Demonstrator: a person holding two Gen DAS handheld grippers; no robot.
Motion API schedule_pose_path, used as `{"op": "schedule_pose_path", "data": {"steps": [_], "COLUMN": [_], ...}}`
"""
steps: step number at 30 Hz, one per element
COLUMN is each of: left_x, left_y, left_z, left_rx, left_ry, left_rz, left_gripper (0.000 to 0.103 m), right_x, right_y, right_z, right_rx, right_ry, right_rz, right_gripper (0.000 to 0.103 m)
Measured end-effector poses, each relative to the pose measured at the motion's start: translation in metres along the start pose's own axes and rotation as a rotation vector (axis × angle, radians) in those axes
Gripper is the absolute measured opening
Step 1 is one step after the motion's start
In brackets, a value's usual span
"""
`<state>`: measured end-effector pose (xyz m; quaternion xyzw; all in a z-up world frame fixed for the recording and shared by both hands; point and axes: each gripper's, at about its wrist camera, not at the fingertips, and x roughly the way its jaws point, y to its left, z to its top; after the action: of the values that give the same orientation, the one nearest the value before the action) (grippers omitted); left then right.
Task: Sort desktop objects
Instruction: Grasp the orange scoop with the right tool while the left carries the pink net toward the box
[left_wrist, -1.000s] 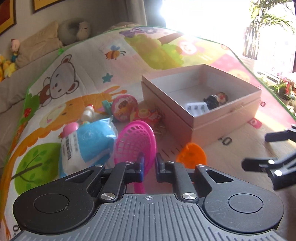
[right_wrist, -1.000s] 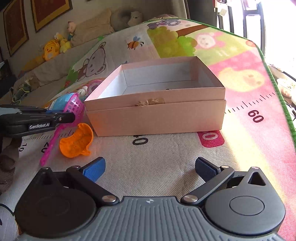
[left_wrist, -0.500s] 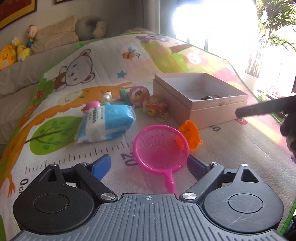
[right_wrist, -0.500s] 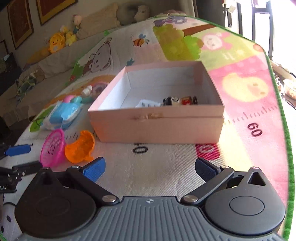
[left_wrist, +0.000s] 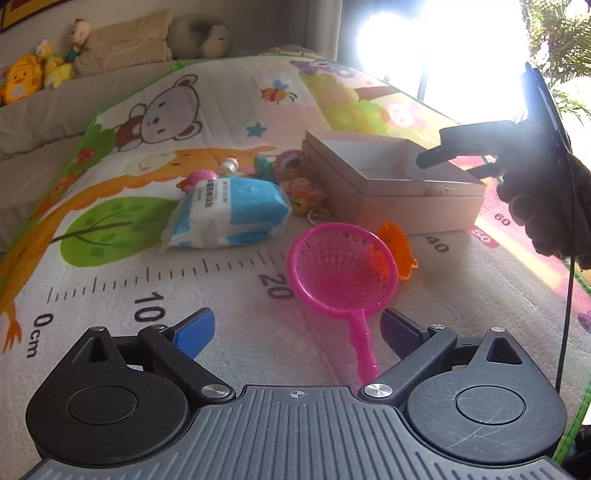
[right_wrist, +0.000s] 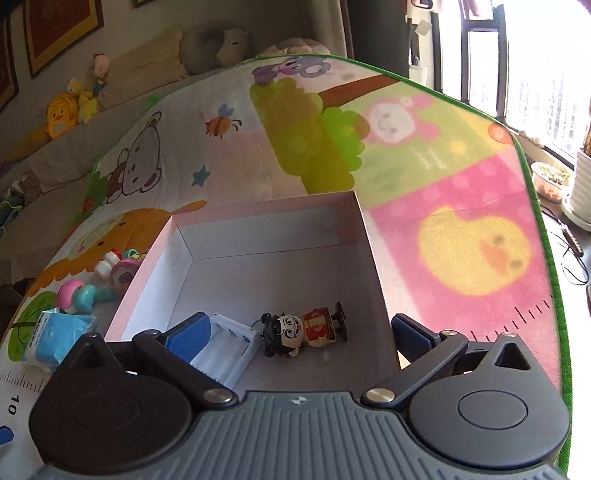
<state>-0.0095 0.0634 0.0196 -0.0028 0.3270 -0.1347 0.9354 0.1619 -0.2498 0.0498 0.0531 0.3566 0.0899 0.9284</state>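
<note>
Left hand-held gripper (left_wrist: 297, 330) wide, empty

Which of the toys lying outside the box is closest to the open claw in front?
The pink net scoop: its handle reaches between the left gripper's open fingers, while the orange toy lies behind it.
</note>
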Motion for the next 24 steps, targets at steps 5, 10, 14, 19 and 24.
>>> {"op": "schedule_pose_path", "data": {"steps": [5, 10, 14, 19, 24], "left_x": [0.003, 0.008, 0.006, 0.001, 0.004], "left_y": [0.004, 0.015, 0.022, 0.013, -0.004], "left_z": [0.0, 0.003, 0.005, 0.01, 0.016], "left_rx": [-0.016, -0.064, -0.099, -0.092, -0.043], "left_ry": [0.006, 0.016, 0.018, 0.005, 0.009], "left_rz": [0.038, 0.102, 0.104, 0.08, 0.039], "left_gripper": [0.101, 0.101, 0.101, 0.101, 0.102], "right_x": [-0.037, -0.064, -0.051, -0.023, -0.021], "right_y": [0.046, 0.098, 0.117, 0.119, 0.114], "right_z": [-0.013, -0.066, -0.098, -0.094, -0.096], "right_rx": [-0.159, -0.521, -0.646, -0.598, -0.564], "right_ry": [-0.135, -0.089, 0.004, 0.011, 0.033], "right_rz": [0.062, 0.184, 0.191, 0.183, 0.187], "right_gripper": [0.103, 0.103, 0.083, 0.077, 0.056]}}
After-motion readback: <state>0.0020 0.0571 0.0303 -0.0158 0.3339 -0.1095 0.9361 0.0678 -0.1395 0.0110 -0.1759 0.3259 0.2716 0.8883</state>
